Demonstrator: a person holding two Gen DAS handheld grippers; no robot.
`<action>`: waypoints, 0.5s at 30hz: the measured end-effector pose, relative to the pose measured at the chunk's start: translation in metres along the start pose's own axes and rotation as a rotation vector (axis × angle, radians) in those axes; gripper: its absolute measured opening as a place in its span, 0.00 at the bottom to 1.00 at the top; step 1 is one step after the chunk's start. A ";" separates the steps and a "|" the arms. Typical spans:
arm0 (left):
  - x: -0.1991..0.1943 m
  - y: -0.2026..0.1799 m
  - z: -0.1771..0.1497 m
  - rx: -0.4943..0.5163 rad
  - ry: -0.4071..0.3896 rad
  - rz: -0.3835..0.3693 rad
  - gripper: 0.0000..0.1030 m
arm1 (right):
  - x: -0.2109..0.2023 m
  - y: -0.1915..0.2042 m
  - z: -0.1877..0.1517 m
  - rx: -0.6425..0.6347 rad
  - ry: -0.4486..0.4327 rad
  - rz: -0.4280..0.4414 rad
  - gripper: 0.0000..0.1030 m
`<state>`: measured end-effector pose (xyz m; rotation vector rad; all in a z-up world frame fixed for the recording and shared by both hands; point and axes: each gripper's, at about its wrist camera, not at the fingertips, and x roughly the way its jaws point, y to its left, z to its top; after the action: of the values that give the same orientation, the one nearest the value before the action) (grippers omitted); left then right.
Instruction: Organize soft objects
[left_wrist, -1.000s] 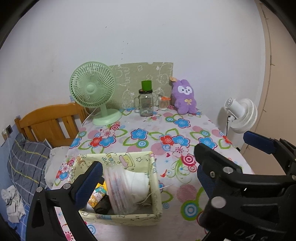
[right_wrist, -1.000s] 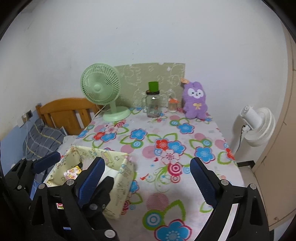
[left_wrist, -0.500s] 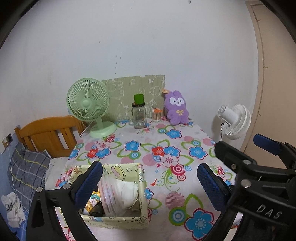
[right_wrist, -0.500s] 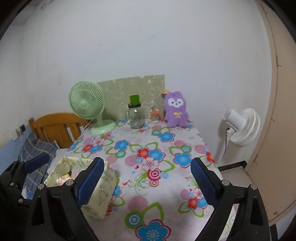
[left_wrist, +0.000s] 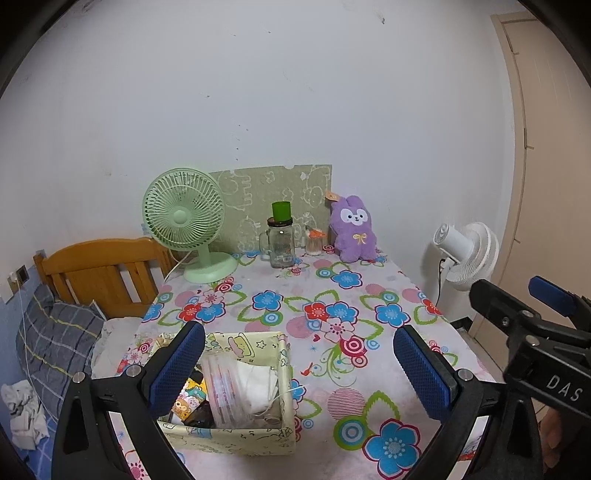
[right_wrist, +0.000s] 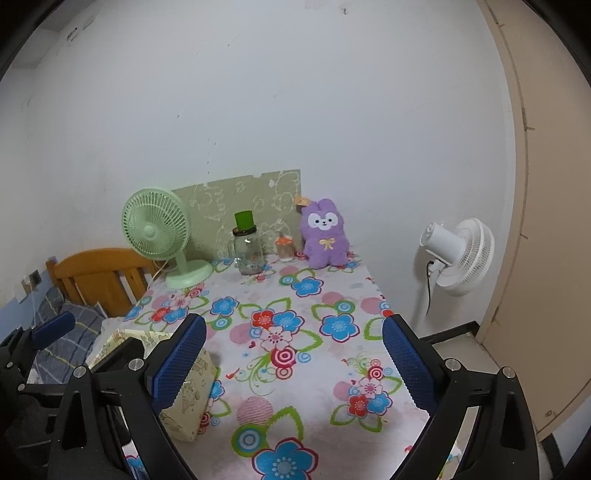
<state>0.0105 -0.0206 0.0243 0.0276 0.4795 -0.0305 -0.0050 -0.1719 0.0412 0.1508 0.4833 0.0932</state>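
Over the last second both cameras have pulled back and risen: the storage box (left_wrist: 229, 387), which filled the lower centre of the left wrist view, now sits smaller at lower left, and the purple plush rabbit (left_wrist: 352, 229) and the rest of the back row have receded toward mid-frame. The left gripper (left_wrist: 299, 365) is spread wide with nothing between its blue pads, and the right gripper (right_wrist: 293, 363) is likewise wide open and empty; the right one also shows at the right edge of the left view. In the box a white soft bundle (left_wrist: 258, 382) lies against a clear plastic pouch (left_wrist: 225, 384), with small colourful packets beside them at the box's left. That retreat with empty claws suggests 1 deposit into the box is finished and the person is regrouping for the next item. The rabbit is the only soft thing standing loose on the floral tablecloth (left_wrist: 332, 332), upright at the far edge just right of the small orange-capped jar (left_wrist: 314, 242) and the glass mug with the green cup on top (left_wrist: 280, 240), so it looks the likely next pick. The green desk fan (left_wrist: 186, 221) stands upper left, well apart from it.
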 end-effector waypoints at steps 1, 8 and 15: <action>-0.001 0.001 0.000 -0.002 -0.002 0.001 1.00 | -0.002 -0.001 0.000 0.003 -0.005 -0.003 0.95; -0.005 0.006 -0.002 -0.011 -0.015 0.002 1.00 | -0.011 0.000 -0.001 0.006 -0.029 -0.012 0.97; -0.006 0.010 -0.003 -0.018 -0.016 0.003 1.00 | -0.012 0.002 -0.003 0.006 -0.029 -0.009 0.97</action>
<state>0.0046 -0.0099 0.0246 0.0109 0.4640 -0.0236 -0.0170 -0.1710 0.0440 0.1558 0.4555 0.0806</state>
